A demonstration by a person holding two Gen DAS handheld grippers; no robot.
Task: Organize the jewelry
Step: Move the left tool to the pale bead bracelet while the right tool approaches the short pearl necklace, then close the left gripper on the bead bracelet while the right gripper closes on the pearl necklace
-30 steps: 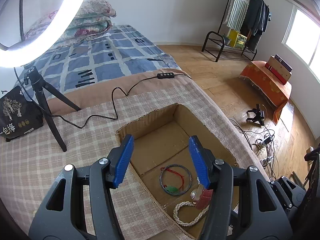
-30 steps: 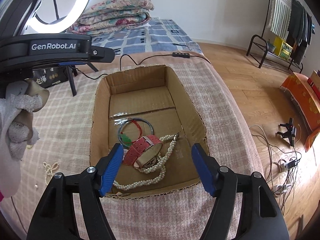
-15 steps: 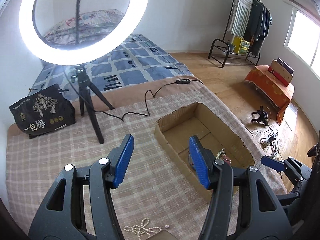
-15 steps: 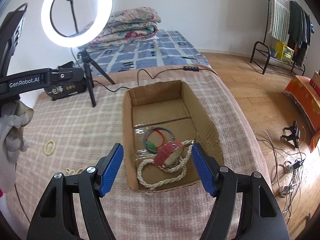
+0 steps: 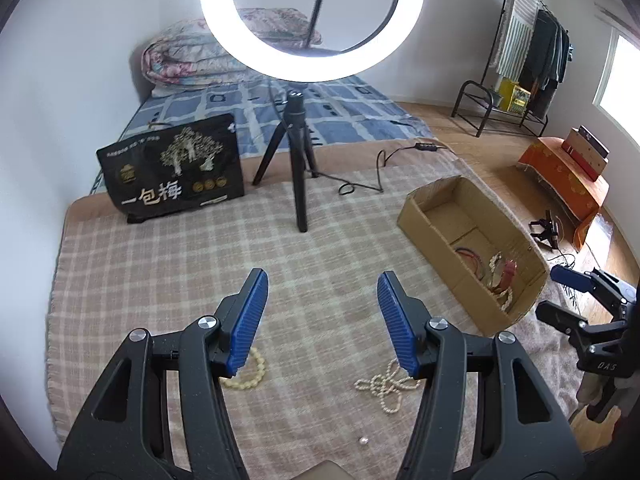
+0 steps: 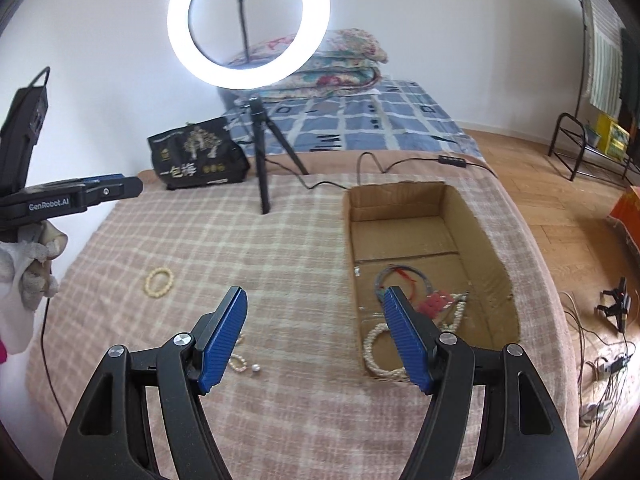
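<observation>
I read "GenRobot.AI" on my left gripper (image 6: 100,192), "一包梅" on black bag (image 5: 172,168) behind the tripod (image 5: 298,168), both jaws wide and empty, right gripper (image 6: 314,336) near cardboard box (image 6: 488,240) right of tripod holding watch (image 6: 438,302), pearl necklace (image 5: 386,386) and bead bracelet (image 5: 250,372) on checked blanket (image 5: 180,264) before tripod.

A home bedroom, bed (image 6: 360,120) with folded quilts (image 6: 340,60), plaid blanket (image 5: 200,260), clothes rack (image 5: 532,52) by a window, wooden floor (image 6: 552,200), ring light (image 6: 248,24) on a tripod
</observation>
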